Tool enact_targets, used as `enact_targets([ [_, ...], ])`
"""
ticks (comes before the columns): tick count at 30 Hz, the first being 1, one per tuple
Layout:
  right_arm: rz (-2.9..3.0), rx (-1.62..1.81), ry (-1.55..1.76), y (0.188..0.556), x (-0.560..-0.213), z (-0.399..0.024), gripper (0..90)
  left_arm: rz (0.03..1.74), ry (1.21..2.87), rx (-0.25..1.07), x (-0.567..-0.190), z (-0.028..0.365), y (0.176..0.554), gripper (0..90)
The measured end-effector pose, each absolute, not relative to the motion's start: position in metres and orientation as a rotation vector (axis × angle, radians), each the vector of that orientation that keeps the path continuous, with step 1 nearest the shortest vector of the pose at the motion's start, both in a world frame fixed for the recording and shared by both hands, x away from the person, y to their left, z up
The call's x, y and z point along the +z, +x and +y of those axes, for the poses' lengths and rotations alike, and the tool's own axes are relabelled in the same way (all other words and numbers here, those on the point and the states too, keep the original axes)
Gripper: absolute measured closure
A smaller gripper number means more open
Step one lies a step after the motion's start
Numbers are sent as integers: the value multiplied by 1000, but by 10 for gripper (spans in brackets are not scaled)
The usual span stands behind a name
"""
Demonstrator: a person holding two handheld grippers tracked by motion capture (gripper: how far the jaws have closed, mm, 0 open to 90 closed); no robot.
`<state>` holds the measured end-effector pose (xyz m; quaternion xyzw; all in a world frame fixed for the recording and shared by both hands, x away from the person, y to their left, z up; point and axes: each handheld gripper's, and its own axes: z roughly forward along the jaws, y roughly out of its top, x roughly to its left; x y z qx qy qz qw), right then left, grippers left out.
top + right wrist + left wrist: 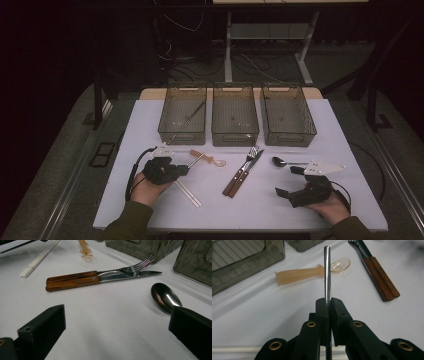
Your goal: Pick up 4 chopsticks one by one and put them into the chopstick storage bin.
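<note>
Between the closed jaws of the left gripper (327,305) a metal chopstick (327,272) was clamped, its free end pointing out over a translucent plastic spoon (312,271). Its lower end was hidden behind the jaws. Two white chopsticks (188,193) lay just beside that hand. The right gripper (117,322) stood wide open and empty, one steel spoon (165,297) near its right jaw, its handle cut off. Farther off lay one fork (87,273) touching one knife (100,279), then three bins (235,115); the left one held a second metal chopstick (189,120).
</note>
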<state>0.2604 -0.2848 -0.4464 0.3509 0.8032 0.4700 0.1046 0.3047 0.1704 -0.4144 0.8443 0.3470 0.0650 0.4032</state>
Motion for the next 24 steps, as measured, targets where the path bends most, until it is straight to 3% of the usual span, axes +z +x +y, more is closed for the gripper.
enact_targets([
  [24,2367,1390,1037,261,-447,-285,11,859,2015,212,-391,173,318,845],
])
